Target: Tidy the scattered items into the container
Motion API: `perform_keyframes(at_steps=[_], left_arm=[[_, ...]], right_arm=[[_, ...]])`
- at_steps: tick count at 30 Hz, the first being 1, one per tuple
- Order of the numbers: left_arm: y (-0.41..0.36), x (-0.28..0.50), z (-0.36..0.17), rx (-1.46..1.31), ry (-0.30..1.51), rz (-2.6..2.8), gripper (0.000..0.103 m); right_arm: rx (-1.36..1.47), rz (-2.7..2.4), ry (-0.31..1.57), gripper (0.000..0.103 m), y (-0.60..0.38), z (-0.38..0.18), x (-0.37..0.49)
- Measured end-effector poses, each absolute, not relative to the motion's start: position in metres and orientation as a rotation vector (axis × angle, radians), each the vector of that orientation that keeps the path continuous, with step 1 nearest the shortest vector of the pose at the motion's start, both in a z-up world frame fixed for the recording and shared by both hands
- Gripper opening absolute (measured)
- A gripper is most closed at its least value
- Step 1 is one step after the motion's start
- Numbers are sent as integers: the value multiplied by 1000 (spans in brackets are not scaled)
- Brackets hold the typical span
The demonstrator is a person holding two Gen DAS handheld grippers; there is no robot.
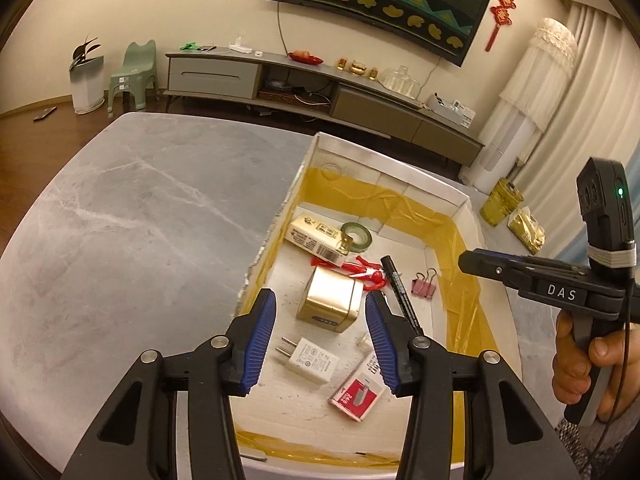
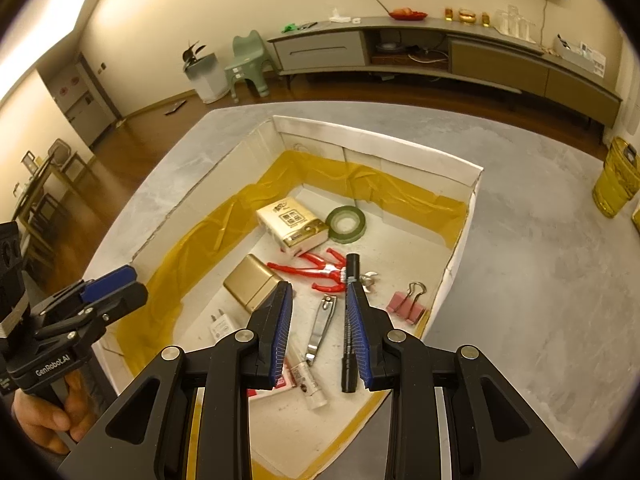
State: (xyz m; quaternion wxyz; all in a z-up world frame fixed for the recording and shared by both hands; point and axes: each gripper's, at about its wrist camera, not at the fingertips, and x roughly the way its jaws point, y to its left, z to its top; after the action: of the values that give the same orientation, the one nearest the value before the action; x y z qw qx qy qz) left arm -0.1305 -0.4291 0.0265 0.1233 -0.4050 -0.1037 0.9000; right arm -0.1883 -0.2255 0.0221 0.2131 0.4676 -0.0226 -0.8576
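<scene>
Items lie in the box (image 2: 460,276) beneath both parted grippers.

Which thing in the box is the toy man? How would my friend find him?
Look in the white box with yellow tape on the grey table. Near the middle, between the tissue pack and the black marker, lies the toy man. He alone is bright red, with arms and legs.

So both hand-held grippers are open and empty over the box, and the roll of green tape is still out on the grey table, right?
Not quite. The roll of green tape already lies inside the box, beside the tissue pack, as the right wrist view shows. Both hand-held grippers, left and right, are open and empty.
</scene>
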Motion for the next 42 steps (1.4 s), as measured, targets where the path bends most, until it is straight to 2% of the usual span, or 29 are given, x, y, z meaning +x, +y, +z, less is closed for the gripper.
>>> perform_keyframes(at_steps=[12,17,23,26,37,42], left_arm=[[-408,-106,36,-1161,-283,2598,48],[-404,-92,40,-1149,-300,2586,48],[-397,-72,48,-1130,-304,2575,48],[-394,-63,50,-1119,-312,2576,54],[-388,-44,59,-1089,-321,2581,55],[-390,-39,59,-1092,-325,2583,55]], right_arm=[[1295,-2331,59,32,-226,31,-158],[1292,-2310,105,39,-222,34,-139],[1280,-2277,263,40,-225,34,-102],[1277,-2256,341,40,-231,33,-85],[1343,-2178,240,44,-233,32,-66],[1274,-2211,277,44,-235,40,-52]])
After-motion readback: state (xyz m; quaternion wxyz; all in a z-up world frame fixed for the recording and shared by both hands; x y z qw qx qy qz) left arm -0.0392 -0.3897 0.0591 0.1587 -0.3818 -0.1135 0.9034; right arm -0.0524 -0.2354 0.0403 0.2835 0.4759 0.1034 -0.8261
